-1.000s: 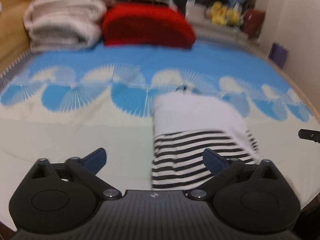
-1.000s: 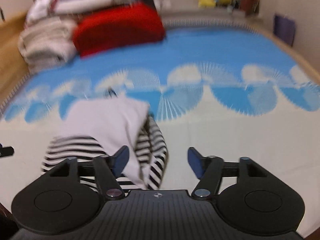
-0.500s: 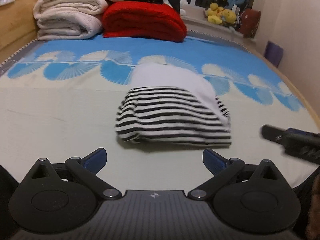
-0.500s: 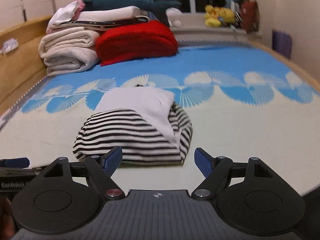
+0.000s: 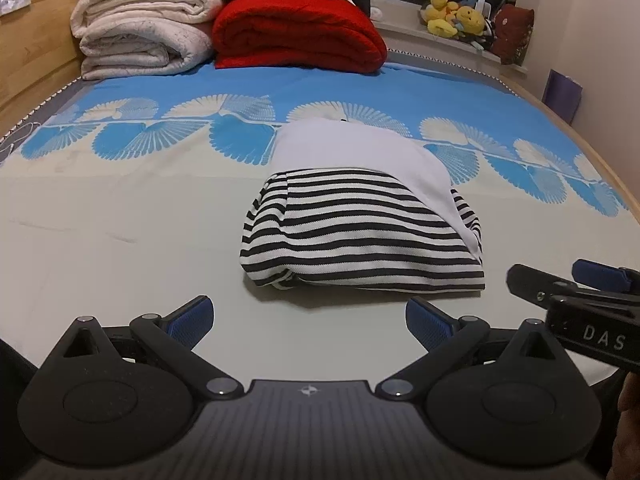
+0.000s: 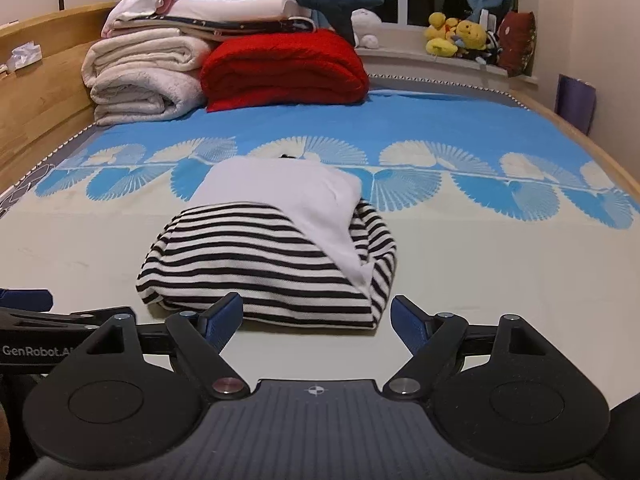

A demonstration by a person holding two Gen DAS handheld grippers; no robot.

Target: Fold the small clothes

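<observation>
A small black-and-white striped garment (image 5: 360,240) lies folded into a compact bundle on the bed, with a plain white part (image 5: 352,148) over its far side; it also shows in the right wrist view (image 6: 264,264). My left gripper (image 5: 308,316) is open and empty, just short of the bundle's near edge. My right gripper (image 6: 316,316) is open and empty, close to the bundle's near edge. The right gripper also shows at the right of the left wrist view (image 5: 576,296).
The bed sheet (image 5: 120,240) is cream in front and blue with fan patterns behind. Folded white blankets (image 5: 140,36) and a red blanket (image 5: 296,32) are stacked at the headboard end. Plush toys (image 6: 460,36) sit on the window sill. A wall runs along the right.
Both grippers have pulled back from the garment and steadied. The garment now lies as a folded bundle farther ahead of the fingers. Both grippers stay open.
</observation>
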